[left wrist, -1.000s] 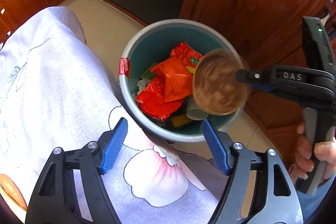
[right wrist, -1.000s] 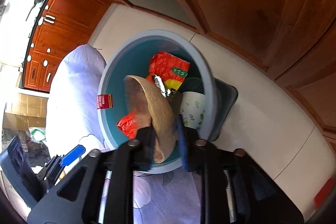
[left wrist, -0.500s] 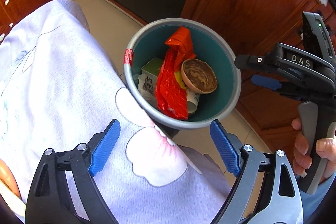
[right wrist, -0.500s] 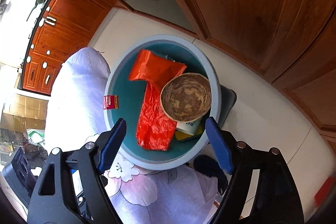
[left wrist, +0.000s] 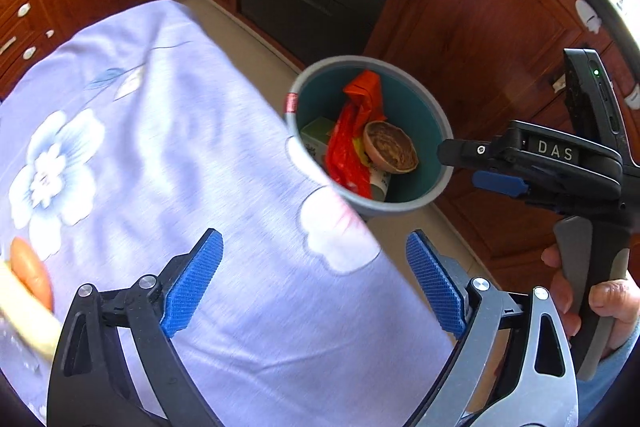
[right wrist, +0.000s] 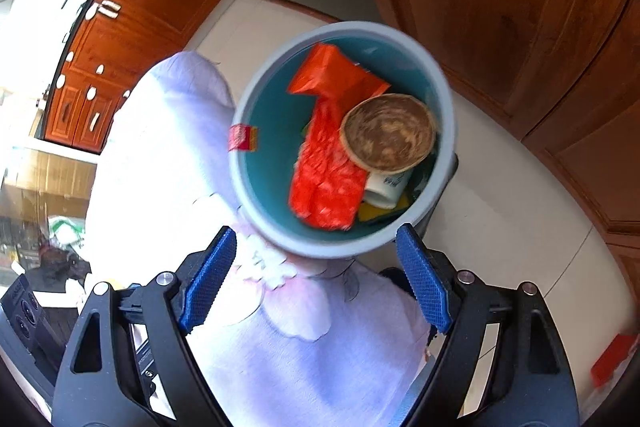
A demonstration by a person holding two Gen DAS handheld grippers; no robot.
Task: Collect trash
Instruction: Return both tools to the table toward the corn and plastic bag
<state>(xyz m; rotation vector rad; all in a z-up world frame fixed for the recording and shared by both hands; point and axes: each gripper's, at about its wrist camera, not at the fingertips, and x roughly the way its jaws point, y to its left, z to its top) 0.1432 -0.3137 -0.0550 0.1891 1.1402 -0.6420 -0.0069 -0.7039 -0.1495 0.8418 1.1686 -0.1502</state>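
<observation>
A grey bin (left wrist: 400, 205) with a teal inside stands on the floor beside the table. In it lie a brown paper bowl (left wrist: 390, 151), red wrappers (left wrist: 344, 155) and a white cup (right wrist: 386, 187). My left gripper (left wrist: 313, 239) hovers over the table's cloth, short of the bin; its jaws are opening with nothing between them. My right gripper (right wrist: 316, 233) hangs above the bin's (right wrist: 240, 167) near rim, open and empty. The bowl (right wrist: 388, 133) rests on the wrappers (right wrist: 328, 163). In the left wrist view the right gripper (left wrist: 460, 165) sits at the bin's right edge, held by a hand (left wrist: 600, 303).
A lilac flowered tablecloth (left wrist: 160, 147) covers the table left of the bin. A carrot (left wrist: 30, 273) lies at its far left edge. Wooden cabinets (left wrist: 480, 27) stand close behind and right of the bin. Pale floor tiles (right wrist: 500, 227) surround it.
The right gripper opened and let go of the brown bowl, which dropped into the bin. Both grippers rose and drew back from the bin; the left jaws spread wider.
</observation>
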